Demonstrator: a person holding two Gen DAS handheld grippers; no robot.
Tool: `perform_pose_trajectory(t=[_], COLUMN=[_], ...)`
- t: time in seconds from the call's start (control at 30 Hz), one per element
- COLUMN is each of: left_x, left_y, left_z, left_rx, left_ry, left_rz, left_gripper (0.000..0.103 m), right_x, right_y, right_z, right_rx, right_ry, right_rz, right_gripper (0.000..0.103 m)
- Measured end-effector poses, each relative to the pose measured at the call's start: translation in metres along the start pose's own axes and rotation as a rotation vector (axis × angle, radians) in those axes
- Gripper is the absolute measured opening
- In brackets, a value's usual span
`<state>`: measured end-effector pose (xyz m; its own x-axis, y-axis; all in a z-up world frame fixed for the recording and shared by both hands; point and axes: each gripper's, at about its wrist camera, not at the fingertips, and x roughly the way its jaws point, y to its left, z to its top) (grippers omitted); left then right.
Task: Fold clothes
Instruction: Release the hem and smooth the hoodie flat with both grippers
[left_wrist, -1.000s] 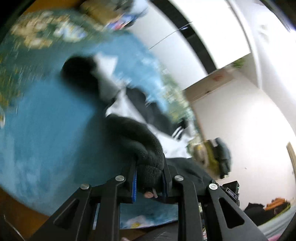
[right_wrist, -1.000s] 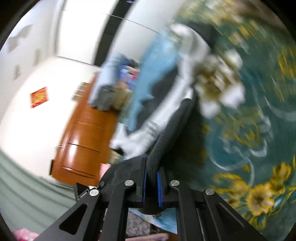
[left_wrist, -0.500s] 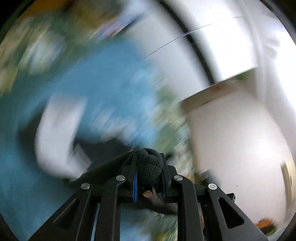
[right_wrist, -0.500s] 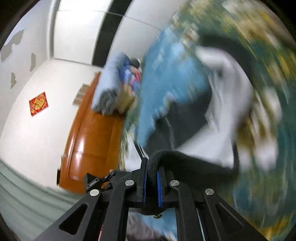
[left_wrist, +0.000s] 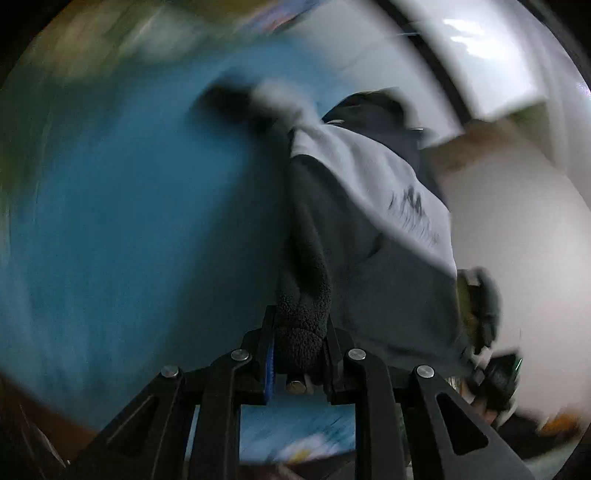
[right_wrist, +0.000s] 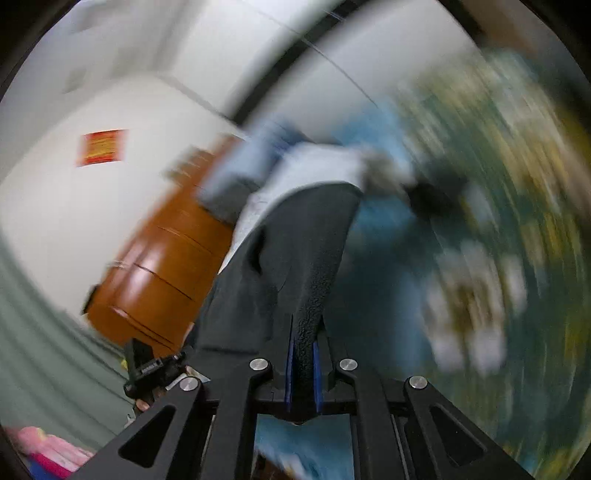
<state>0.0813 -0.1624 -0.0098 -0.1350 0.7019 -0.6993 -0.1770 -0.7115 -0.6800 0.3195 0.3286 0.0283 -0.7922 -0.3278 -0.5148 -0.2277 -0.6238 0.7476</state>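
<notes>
A dark fleece garment with white panels (left_wrist: 369, 206) hangs stretched between my two grippers, lifted above a blue floral cover (left_wrist: 129, 221). My left gripper (left_wrist: 300, 345) is shut on a thick bunched edge of the dark fleece. My right gripper (right_wrist: 303, 354) is shut on a thin edge of the same garment (right_wrist: 295, 251), which spreads up and left from the jaws. Both views are strongly motion-blurred.
The blue and green floral cover (right_wrist: 498, 221) lies below. A brown wooden cabinet (right_wrist: 166, 266) stands against a white wall with a red poster (right_wrist: 101, 147). A pile of folded clothes (right_wrist: 251, 162) sits beyond the garment. Pink fabric (right_wrist: 44, 446) lies at the lower left.
Both grippers have swung upward and lifted the garment off the cover. It now hangs spread between them instead of lying crumpled. Both grips have held.
</notes>
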Motion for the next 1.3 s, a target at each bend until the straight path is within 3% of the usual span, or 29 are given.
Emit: perform_pose_trajectory(t=[0.07, 0.13, 0.2, 0.37, 0.43, 0.57, 0.63, 0.7, 0.8, 0.87, 0.97, 1.0, 1.07, 1.23, 1.3], left_x=[0.024, 0.022, 0.013, -0.025, -0.031, 0.0, 0.01, 0.008, -0.011, -0.027, -0.055, -0.05, -0.038, 0.046, 0.064], left_y=[0.036, 0.042, 0.032, -0.01, -0.012, 0.037, 0.056, 0.056, 0.042, 0.03, 0.017, 0.008, -0.009, -0.053, -0.062], left_z=[-0.015, -0.017, -0.011, -0.008, -0.014, -0.033, -0.04, -0.039, -0.021, -0.001, 0.024, 0.03, 0.044, 0.052, 0.053], left_rx=[-0.117, -0.144, -0.115, 0.047, 0.1, -0.038, -0.123, -0.119, -0.047, -0.01, 0.019, 0.039, 0.078, 0.173, 0.179], left_ry=[0.068, 0.063, 0.044, -0.028, -0.04, 0.044, 0.061, 0.053, 0.043, -0.015, -0.141, -0.159, -0.193, -0.107, -0.082], left_rz=[0.05, 0.03, 0.02, -0.022, 0.01, 0.087, 0.075, 0.055, 0.031, 0.05, 0.049, 0.053, 0.061, 0.152, 0.143], left_gripper=[0.019, 0.019, 0.019, 0.019, 0.019, 0.019, 0.019, 0.02, 0.024, 0.029, 0.04, 0.041, 0.042, 0.042, 0.042], right_x=[0.029, 0.047, 0.047, 0.04, 0.037, 0.045, 0.051, 0.052, 0.044, 0.033, 0.01, 0.005, 0.004, 0.026, 0.043], right_y=[-0.05, -0.081, -0.096, -0.07, -0.054, -0.061, -0.077, -0.08, -0.064, -0.054, -0.045, -0.046, -0.046, -0.054, -0.06], right_z=[-0.039, -0.062, -0.072, -0.063, -0.061, -0.065, -0.072, -0.075, -0.064, -0.056, -0.04, -0.033, -0.011, 0.064, 0.098], right_rx=[0.109, 0.2, 0.276, 0.196, 0.145, 0.153, 0.199, 0.21, 0.143, 0.094, 0.049, 0.042, 0.02, 0.008, -0.003], right_ry=[0.105, 0.155, 0.12, 0.068, 0.056, 0.088, 0.12, 0.127, 0.12, 0.113, 0.053, 0.036, 0.007, -0.058, -0.069], right_rz=[-0.065, -0.094, -0.063, -0.047, -0.042, -0.068, -0.079, -0.069, -0.067, -0.075, -0.094, -0.099, -0.126, -0.183, -0.22], right_gripper=[0.009, 0.009, 0.009, 0.009, 0.009, 0.009, 0.009, 0.009, 0.013, 0.015, 0.038, 0.045, 0.046, 0.052, 0.054])
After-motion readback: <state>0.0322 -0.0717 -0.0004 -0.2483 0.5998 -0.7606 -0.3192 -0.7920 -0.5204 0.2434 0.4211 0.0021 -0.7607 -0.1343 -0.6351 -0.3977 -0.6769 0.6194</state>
